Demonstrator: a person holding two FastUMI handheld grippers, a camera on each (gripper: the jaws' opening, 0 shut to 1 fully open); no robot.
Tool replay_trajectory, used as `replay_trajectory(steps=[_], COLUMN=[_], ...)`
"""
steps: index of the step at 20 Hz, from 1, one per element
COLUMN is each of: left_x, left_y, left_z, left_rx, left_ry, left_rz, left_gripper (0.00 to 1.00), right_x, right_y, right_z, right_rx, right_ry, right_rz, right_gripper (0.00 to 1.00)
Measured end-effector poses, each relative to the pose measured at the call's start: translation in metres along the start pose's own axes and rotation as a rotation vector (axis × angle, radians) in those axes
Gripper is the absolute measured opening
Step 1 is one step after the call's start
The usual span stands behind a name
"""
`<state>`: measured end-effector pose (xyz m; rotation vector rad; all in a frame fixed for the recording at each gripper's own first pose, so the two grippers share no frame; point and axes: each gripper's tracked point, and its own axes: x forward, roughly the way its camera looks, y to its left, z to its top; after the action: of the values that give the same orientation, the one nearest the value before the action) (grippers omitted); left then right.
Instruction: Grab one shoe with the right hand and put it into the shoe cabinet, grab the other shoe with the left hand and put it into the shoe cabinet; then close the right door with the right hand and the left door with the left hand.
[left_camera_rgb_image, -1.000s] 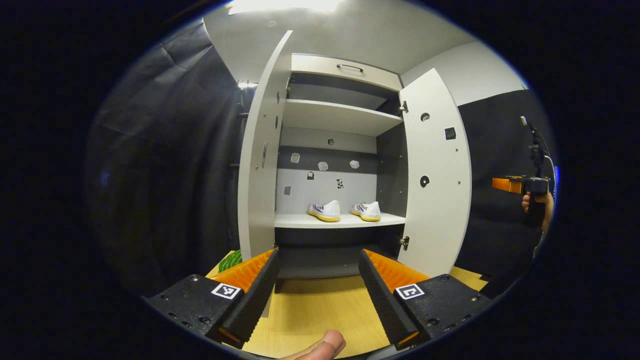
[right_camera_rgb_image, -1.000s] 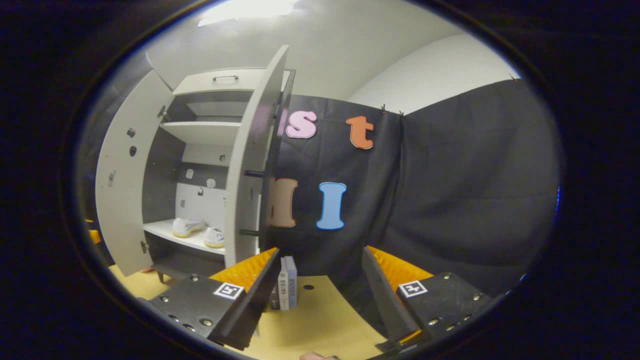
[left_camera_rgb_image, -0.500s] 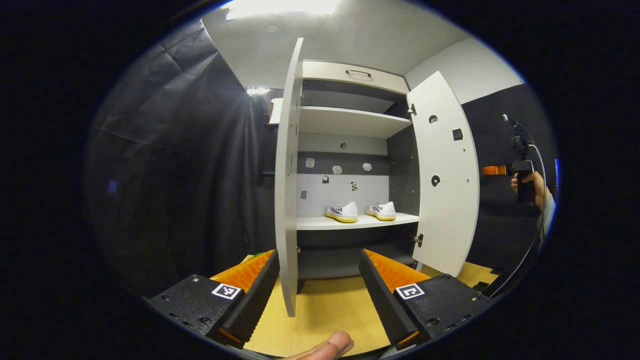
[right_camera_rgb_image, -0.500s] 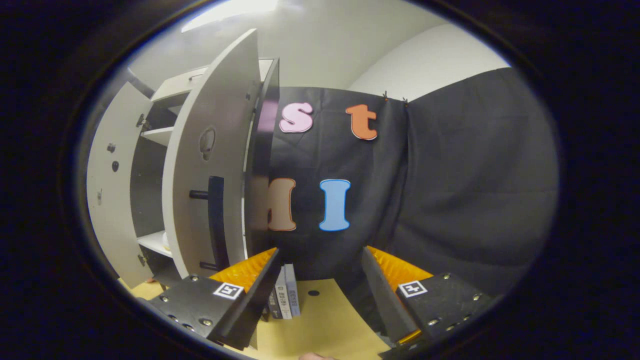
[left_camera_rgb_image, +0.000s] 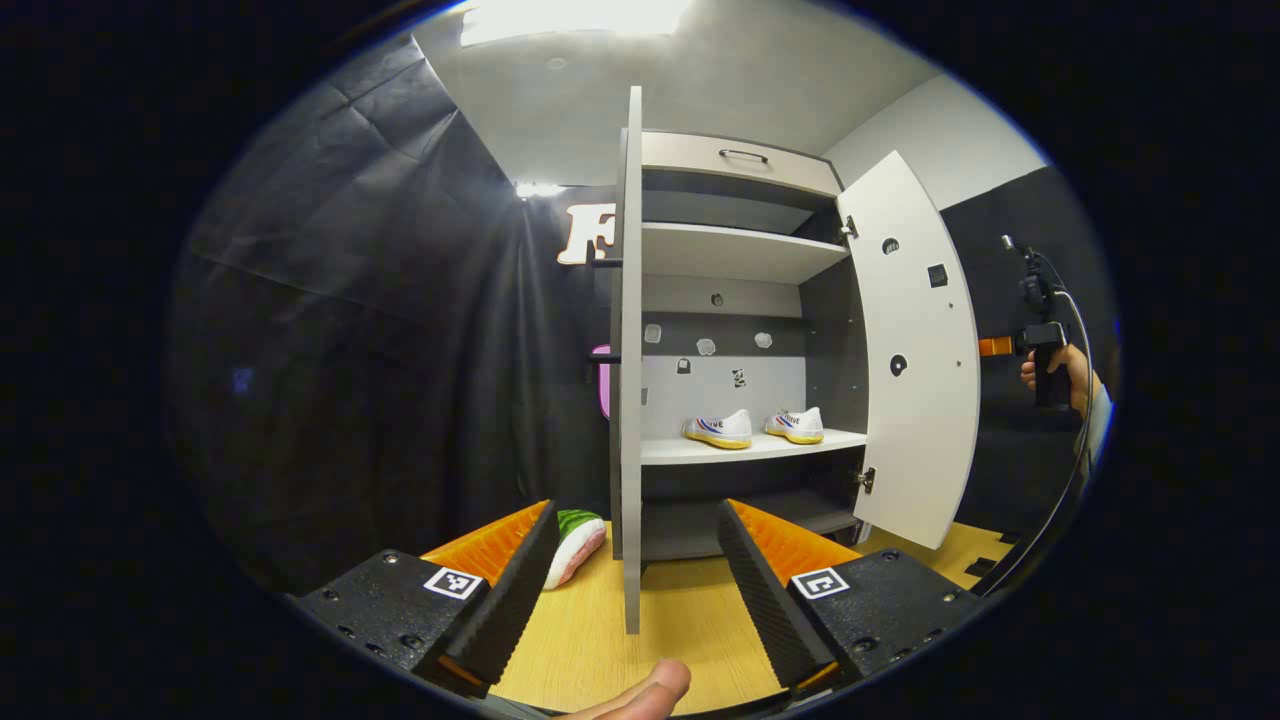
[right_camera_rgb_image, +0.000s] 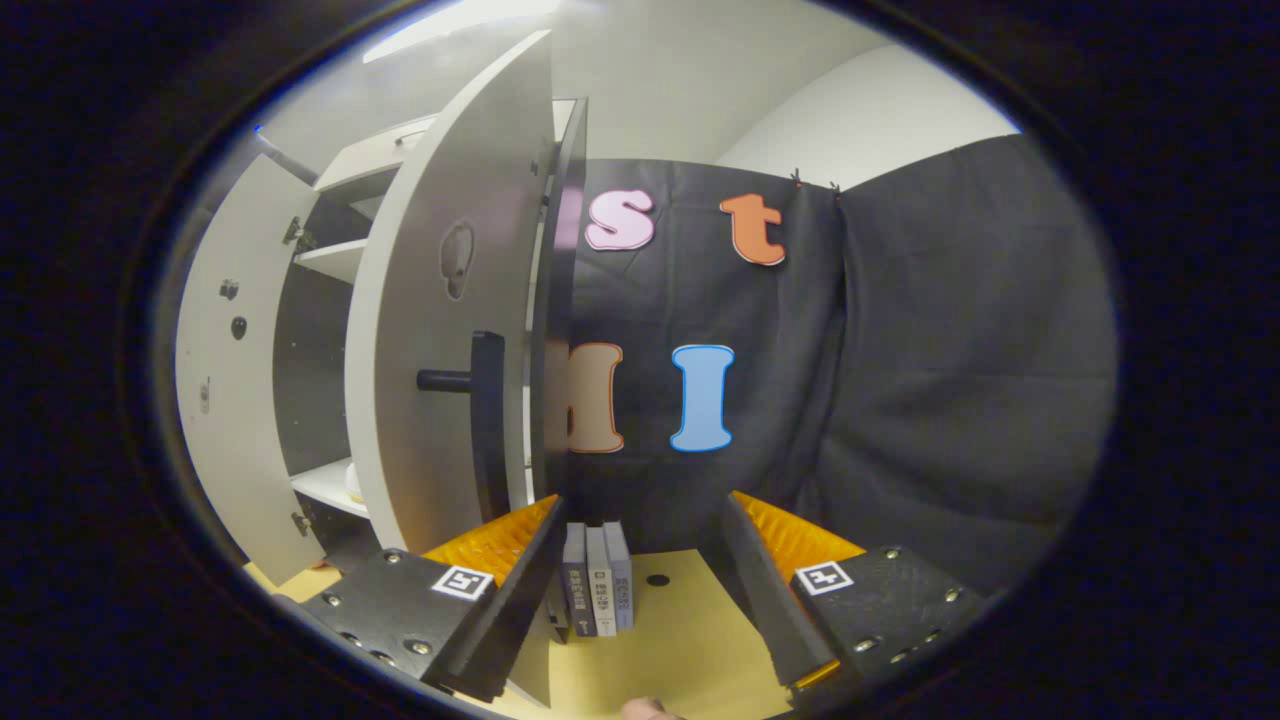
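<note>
Two white shoes with yellow soles sit side by side on the lower shelf of the white shoe cabinet. Both doors stand open. In the left gripper view the left door shows edge-on, its lower end in line with the gap of my open left gripper. The right door swings out to the right, and beyond it a hand holds the right gripper. In the right gripper view my open right gripper is behind the right door's outer face, near its black handle.
A green and pink watermelon-slice object lies on the wooden floor left of the cabinet. Three books stand on the floor by the right door. Black cloth walls close in both sides. A thumb shows at the bottom edge.
The left gripper has shifted left, so the left door now shows edge-on between its fingers. The right gripper has moved behind the right door, whose outer face and handle now loom closer.
</note>
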<state>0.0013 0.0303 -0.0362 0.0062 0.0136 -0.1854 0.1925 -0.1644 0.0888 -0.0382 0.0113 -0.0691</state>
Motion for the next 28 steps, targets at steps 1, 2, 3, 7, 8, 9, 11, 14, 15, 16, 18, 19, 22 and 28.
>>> replay_trajectory(steps=[1, 2, 3, 7, 8, 9, 11, 14, 15, 16, 18, 19, 22, 28], left_x=[0.0, -0.001, -0.002, -0.002, -0.003, -0.003, -0.005, -0.003, -0.003, -0.003, -0.003, -0.003, -0.002, 0.018], left_y=[0.001, 0.002, 0.002, 0.007, 0.011, 0.014, 0.019, 0.024, 0.026, 0.03, 0.036, 0.041, 0.055, 0.074], left_z=[-0.001, -0.001, 0.001, 0.013, 0.019, 0.024, 0.03, 0.036, 0.037, 0.039, 0.038, 0.038, 0.04, 0.053], left_rx=[-0.006, -0.013, -0.021, -0.016, -0.014, -0.016, -0.026, -0.039, -0.039, -0.041, -0.036, -0.036, -0.035, -0.051], left_ry=[0.002, 0.005, 0.004, -0.017, -0.028, -0.036, -0.039, -0.028, -0.022, -0.023, -0.01, -0.005, -0.017, -0.031], left_rz=[-0.003, -0.004, -0.006, 0.001, 0.015, 0.023, 0.032, 0.034, 0.039, 0.043, 0.051, 0.06, 0.09, 0.104], left_gripper=[0.96, 0.96, 0.96, 0.96, 0.96, 0.96, 0.96, 0.96, 0.96, 0.96, 0.96, 0.96, 0.96, 0.96], right_x=[-0.002, -0.005, -0.008, -0.015, -0.016, -0.016, -0.016, -0.014, -0.017, -0.018, -0.024, -0.027, -0.041, -0.092], right_y=[0.003, 0.009, 0.017, 0.06, 0.073, 0.087, 0.12, 0.175, 0.189, 0.197, 0.204, 0.208, 0.209, 0.209], right_z=[0.002, 0.003, 0.003, 0.005, 0.004, 0.004, -0.001, -0.01, -0.014, -0.017, -0.021, -0.024, -0.039, -0.051], right_rx=[-0.012, -0.031, -0.046, -0.072, -0.076, -0.07, -0.038, 0.011, 0.026, 0.041, 0.073, 0.08, 0.057, 0.112], right_ry=[-0.004, -0.008, -0.01, -0.007, -0.008, -0.012, -0.006, 0.014, 0.016, 0.016, 0.009, 0.01, 0.025, -0.009], right_rz=[-0.01, -0.017, -0.016, 0.037, 0.052, 0.067, 0.105, 0.183, 0.203, 0.207, 0.208, 0.217, 0.222, 0.266], right_gripper=[0.94, 0.94, 0.94, 0.92, 0.94, 0.94, 0.92, 0.94, 0.98, 0.97, 0.96, 0.97, 0.94, 0.99])
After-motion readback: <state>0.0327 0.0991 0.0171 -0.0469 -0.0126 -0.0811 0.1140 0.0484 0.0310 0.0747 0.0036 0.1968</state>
